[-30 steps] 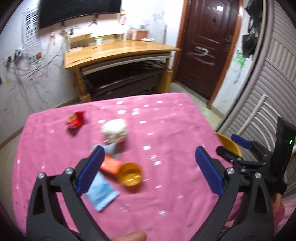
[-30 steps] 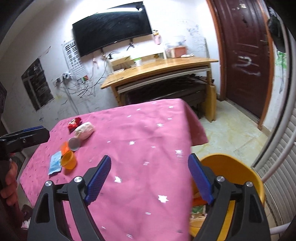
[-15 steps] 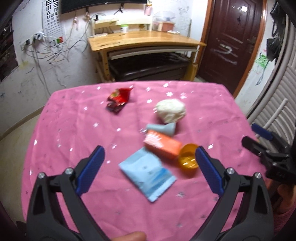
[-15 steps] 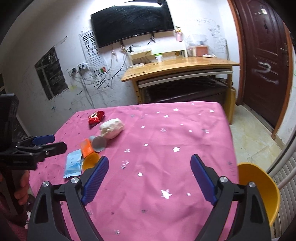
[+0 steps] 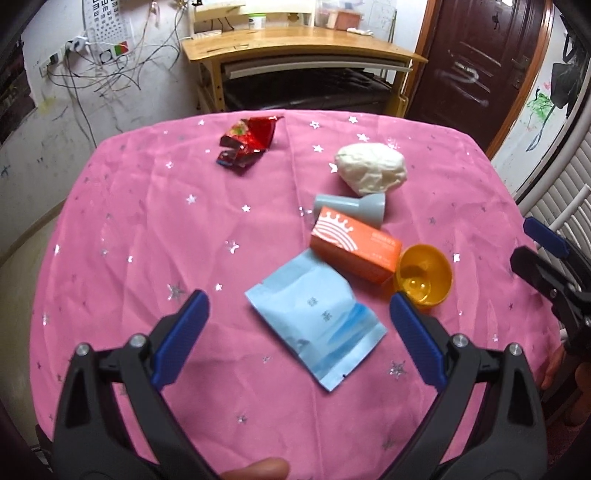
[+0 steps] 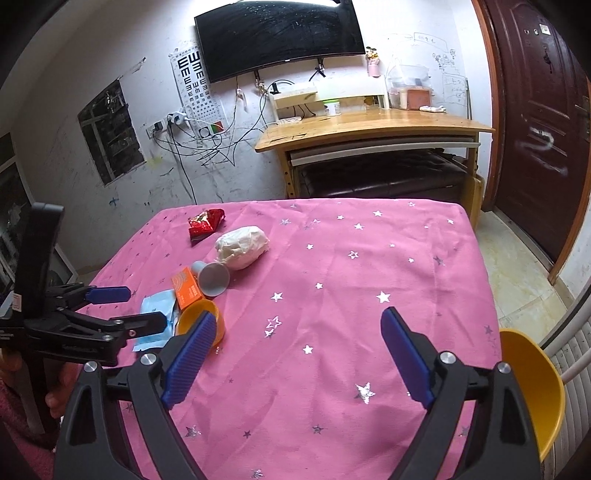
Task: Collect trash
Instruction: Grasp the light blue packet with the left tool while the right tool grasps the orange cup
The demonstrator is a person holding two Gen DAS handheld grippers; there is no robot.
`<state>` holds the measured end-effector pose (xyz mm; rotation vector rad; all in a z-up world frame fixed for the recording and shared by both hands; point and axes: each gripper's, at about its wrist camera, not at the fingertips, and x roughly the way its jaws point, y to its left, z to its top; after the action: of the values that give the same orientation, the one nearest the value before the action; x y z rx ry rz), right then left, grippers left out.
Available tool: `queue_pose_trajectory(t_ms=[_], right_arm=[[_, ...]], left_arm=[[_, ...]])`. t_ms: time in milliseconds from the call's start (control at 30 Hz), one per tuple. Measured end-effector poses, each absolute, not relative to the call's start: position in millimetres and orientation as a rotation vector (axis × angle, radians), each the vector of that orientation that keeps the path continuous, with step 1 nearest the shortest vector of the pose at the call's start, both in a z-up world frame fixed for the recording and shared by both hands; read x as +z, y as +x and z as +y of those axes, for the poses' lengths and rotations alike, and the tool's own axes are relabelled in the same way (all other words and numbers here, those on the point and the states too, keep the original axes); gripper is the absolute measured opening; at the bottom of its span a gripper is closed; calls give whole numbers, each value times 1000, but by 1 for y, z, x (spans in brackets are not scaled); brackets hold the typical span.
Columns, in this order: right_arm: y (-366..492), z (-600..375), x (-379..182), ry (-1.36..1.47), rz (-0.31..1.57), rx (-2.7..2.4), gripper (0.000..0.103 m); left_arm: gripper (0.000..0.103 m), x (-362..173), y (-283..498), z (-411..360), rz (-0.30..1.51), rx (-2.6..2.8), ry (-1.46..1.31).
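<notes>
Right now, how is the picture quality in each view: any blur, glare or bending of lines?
Left wrist view: sharp on the blue packet, the door frame curves from fisheye, the corners are dark. Right wrist view: also sharp, glare washes the wall above the black screen, the pink cloth is evenly lit.

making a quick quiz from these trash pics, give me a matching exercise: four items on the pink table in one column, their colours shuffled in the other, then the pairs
Items
1. crumpled wrapper
2. flat packet
3. small box
4. wadded paper ball

Colours
A. orange
B. white
C. red
D. light blue

Pairs: 1-C, 2-D, 3-A, 4-B
</notes>
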<state>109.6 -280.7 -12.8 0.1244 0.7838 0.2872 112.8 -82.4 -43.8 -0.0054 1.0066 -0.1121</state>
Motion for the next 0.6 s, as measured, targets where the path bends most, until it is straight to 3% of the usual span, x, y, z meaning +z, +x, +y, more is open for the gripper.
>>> queue_pose_trajectory(t_ms=[200,433,600], right_arm=[[110,-270,-14,100,795,315,85],[113,-256,-17,68,813,343,85],[117,-237,-20,34,830,384,86]], left_arm=[[92,-49,116,-85,1011,-104,19],[56,-52,117,-86,1008,-110,40],[43,-50,114,-77,1002,-121,5]])
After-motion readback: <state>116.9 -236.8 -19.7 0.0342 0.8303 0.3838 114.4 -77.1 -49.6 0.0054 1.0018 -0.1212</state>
